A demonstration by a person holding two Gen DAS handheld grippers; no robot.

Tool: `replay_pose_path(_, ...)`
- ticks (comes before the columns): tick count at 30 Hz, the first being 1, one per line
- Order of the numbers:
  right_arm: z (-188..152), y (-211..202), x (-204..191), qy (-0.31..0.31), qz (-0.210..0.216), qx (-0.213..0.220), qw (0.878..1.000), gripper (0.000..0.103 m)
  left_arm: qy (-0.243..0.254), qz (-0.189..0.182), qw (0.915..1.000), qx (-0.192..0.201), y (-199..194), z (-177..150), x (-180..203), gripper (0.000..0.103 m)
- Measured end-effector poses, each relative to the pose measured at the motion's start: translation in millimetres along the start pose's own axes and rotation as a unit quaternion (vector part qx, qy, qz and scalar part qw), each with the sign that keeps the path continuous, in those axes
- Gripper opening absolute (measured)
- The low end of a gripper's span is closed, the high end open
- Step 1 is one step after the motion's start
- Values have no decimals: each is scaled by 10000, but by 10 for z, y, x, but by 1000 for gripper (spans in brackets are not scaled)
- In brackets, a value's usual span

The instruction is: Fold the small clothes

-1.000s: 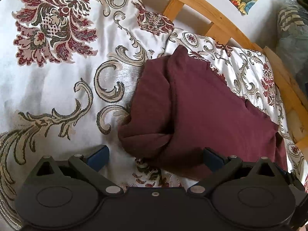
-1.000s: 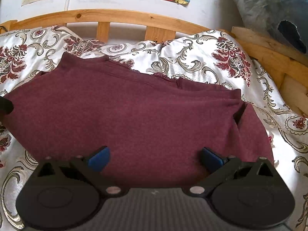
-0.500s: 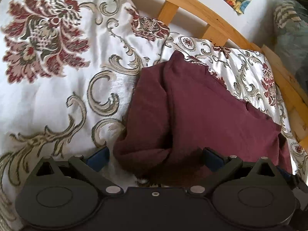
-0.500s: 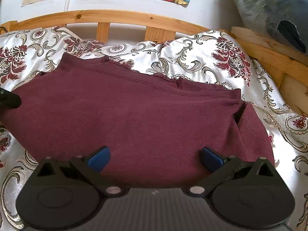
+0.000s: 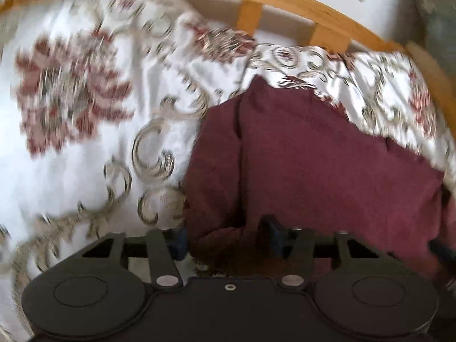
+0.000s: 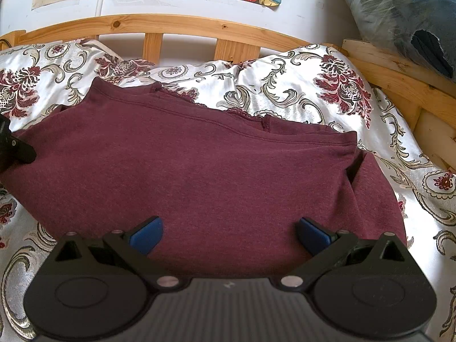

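On the bed, spread over the flowered satin bedspread point(image 6: 299, 91), lies the maroon garment point(image 6: 199, 171), its stitched hem running just short of the wooden headboard point(image 6: 171, 25); its left edge is bunched into a thick roll point(image 5: 216, 236).

A second ago the left tongs point(image 5: 228, 239) stood wide with that roll lying free ahead of them; now they are closing, and the roll sits between the blue pads point(image 5: 275, 235); the pad on the headboard's right-hand side is already buried in the cloth; whether the other presses is hard to tell through the blur. The left view is smeared, and the garment has slid closer to the tool than it was; I judge the hand is taking hold of the edge to carry it across as a fold; the fold proper is not yet made.

The right tongs point(image 6: 228, 235) have not stirred; they hang released above the near middle of the garment, both pads clear of the cloth, gripping nothing. At the far left of the right view, the tip of the left tool point(image 6: 17, 148) shows at the garment's edge.

No basket, drawer or box is in view; beyond the headboard's right end sits only a clear plastic bag point(image 6: 404, 14) stuffed with something grey and blue; what exactly, I cannot tell.
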State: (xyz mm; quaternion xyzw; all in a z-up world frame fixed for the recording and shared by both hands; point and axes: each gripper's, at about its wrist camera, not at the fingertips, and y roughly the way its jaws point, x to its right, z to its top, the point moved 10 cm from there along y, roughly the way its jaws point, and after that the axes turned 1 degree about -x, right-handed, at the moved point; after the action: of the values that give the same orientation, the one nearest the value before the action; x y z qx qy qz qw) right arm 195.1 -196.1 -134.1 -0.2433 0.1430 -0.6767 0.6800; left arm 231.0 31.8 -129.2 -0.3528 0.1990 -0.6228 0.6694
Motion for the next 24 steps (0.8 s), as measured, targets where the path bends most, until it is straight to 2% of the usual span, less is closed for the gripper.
replay_pose_path(2,1,1,-1,2,2,0,10000,103,303,208,9993,86,-56,46,79,31)
replay_pose_path(3,4,-3,2,-1,8,-13,10000,103,424,297,9986,140,-86,73,112,29)
replay_pose_path(6,53,-75,32,69,131,-6,9999,103,586,262,9974,336,-201,163,200,21)
replay_pose_path(8,149,-181,106,279,220,260,9990,103,695,125,9961,536,-307,236,298,17)
replay_pose_path(11,315,-329,338,636,7,642,9959,103,1087,-171,9904,837,-473,356,550,15)
replay_pose_path(14,428,-412,608,829,-248,885,9923,103,1628,-477,9788,1148,-636,451,888,14)
replay_pose_path(16,473,-435,801,891,-432,944,9906,103,2026,-708,9674,1342,-721,484,1172,13)
replay_pose_path(18,496,-443,982,1007,-604,958,9884,103,2542,-972,9510,1470,-773,485,1507,12)
replay_pose_path(21,513,-457,1311,1352,-862,973,9823,103,3098,-1258,9307,1486,-817,388,1920,7)
replay_pose_path(24,517,-436,1582,1613,-1007,971,9769,103,3425,-1539,9178,1288,-764,209,2246,4)
